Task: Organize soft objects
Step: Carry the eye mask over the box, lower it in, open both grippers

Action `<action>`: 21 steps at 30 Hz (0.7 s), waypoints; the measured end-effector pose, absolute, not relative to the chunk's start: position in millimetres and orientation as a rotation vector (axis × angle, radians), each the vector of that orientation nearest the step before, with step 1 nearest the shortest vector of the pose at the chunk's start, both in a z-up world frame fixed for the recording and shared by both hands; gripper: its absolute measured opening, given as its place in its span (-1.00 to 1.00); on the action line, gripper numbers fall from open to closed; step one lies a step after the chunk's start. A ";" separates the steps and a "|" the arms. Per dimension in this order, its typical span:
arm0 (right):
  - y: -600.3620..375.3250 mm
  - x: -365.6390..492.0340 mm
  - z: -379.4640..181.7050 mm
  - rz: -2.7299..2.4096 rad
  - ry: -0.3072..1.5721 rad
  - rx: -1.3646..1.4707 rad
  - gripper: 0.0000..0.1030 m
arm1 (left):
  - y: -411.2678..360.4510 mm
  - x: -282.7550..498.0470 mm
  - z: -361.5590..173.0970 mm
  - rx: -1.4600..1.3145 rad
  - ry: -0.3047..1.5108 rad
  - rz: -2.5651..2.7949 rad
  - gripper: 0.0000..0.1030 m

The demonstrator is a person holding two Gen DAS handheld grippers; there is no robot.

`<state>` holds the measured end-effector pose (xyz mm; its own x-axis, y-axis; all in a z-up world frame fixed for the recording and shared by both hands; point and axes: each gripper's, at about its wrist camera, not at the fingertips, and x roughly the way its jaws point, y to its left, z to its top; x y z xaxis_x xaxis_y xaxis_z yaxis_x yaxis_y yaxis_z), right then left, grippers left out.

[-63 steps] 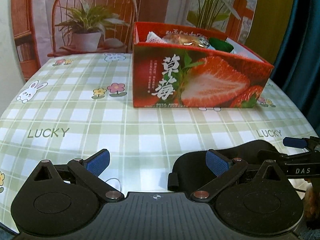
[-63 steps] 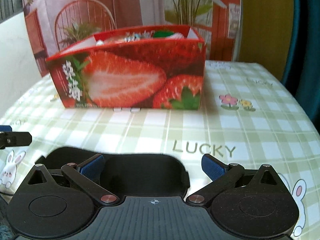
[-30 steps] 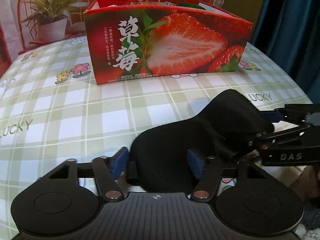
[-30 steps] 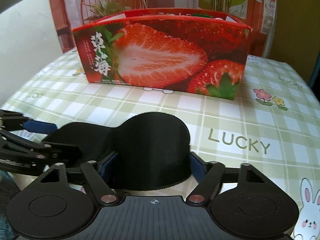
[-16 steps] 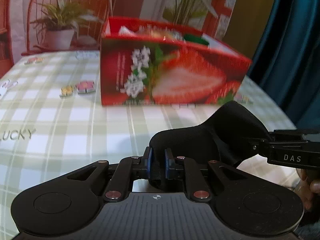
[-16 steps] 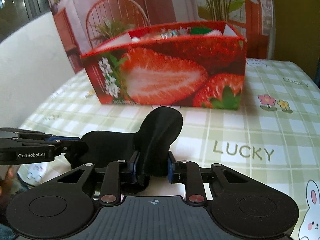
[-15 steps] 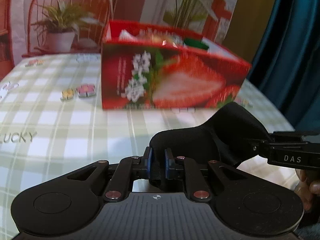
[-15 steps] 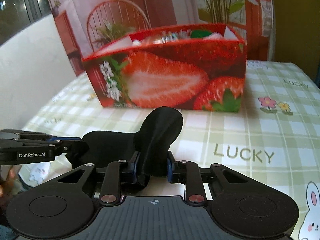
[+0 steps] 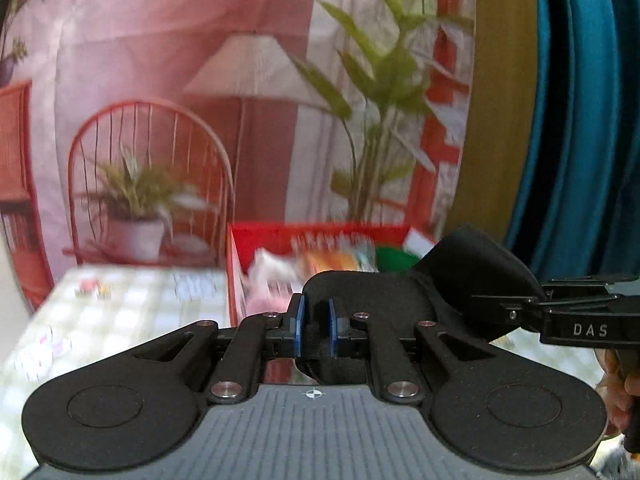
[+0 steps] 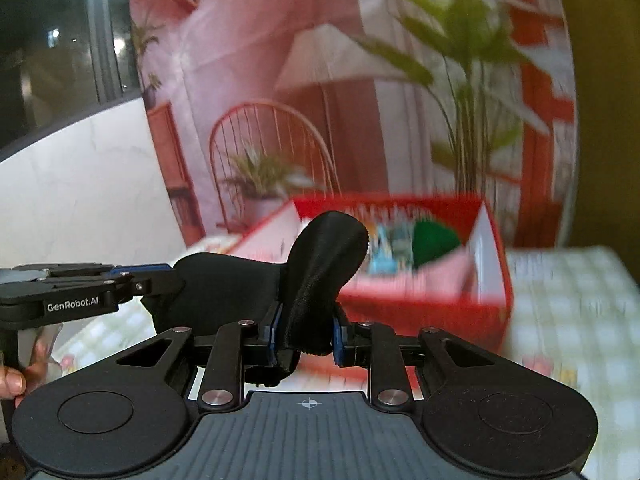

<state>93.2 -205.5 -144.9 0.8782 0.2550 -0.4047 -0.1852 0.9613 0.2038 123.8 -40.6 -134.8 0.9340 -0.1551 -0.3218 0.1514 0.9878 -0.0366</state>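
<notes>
A black eye mask hangs in the air between both grippers, above the table. My left gripper is shut on its left end. In the right wrist view, my right gripper is shut on the other end of the eye mask, which bulges up between the blue pads. Each gripper shows from the side in the other's view: the right gripper and the left gripper. Behind the mask stands the red strawberry box, open-topped, with several packets and a green item inside.
The table wears a green-checked cloth. The box takes up the middle. A printed backdrop with a chair and plants hangs behind. Blue curtains stand at the right. A person's fingers hold the left gripper's handle.
Both grippers closed on the ends of the eye mask and lifted it off the table. The views now look over the box's rim into it.
</notes>
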 end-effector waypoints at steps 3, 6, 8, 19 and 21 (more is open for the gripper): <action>-205.6 113.7 -129.5 0.228 0.407 0.128 -0.58 | -41.2 144.5 -120.3 0.011 0.299 -0.140 -0.74; -205.1 138.7 -125.3 0.217 0.397 0.100 -0.58 | -42.2 171.3 -112.9 0.025 0.304 -0.126 -0.74; -207.1 156.0 -125.6 0.207 0.398 0.097 -0.58 | -42.6 186.1 -111.6 0.037 0.316 -0.116 -0.74; -214.6 215.6 -159.5 0.153 0.501 0.111 -0.58 | -42.6 243.4 -145.4 0.076 0.465 -0.084 -0.73; -217.2 221.2 -168.0 0.145 0.528 0.114 -0.57 | -43.0 248.2 -151.7 0.079 0.490 -0.087 -0.72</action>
